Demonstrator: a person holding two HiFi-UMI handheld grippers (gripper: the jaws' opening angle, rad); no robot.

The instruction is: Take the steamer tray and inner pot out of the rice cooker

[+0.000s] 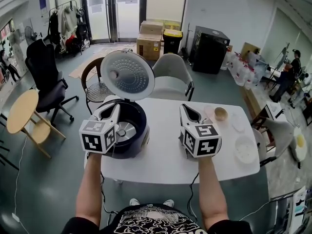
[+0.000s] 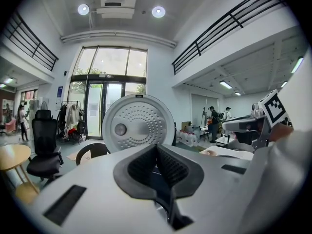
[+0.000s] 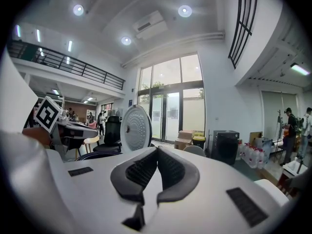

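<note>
The dark blue rice cooker (image 1: 139, 139) stands at the left end of the white table (image 1: 161, 152). Its lid (image 1: 127, 75) is swung up, and the ribbed inner face shows in both gripper views (image 2: 138, 123) (image 3: 135, 128). Shiny metal (image 1: 127, 129) shows inside the cooker; I cannot tell tray from pot. My left gripper (image 1: 113, 108) hangs over the cooker's left rim, shut, with nothing between its pads (image 2: 156, 147). My right gripper (image 1: 185, 108) hovers over the table to the right of the cooker, also shut and empty (image 3: 157, 150).
A small bowl (image 1: 221, 113) and two white dishes (image 1: 238, 123) (image 1: 244, 149) lie at the table's right end. Two chairs (image 1: 171, 77) (image 1: 97, 89) stand behind the table. A round wooden table (image 1: 22, 111) and a black office chair (image 1: 46, 77) are on the left.
</note>
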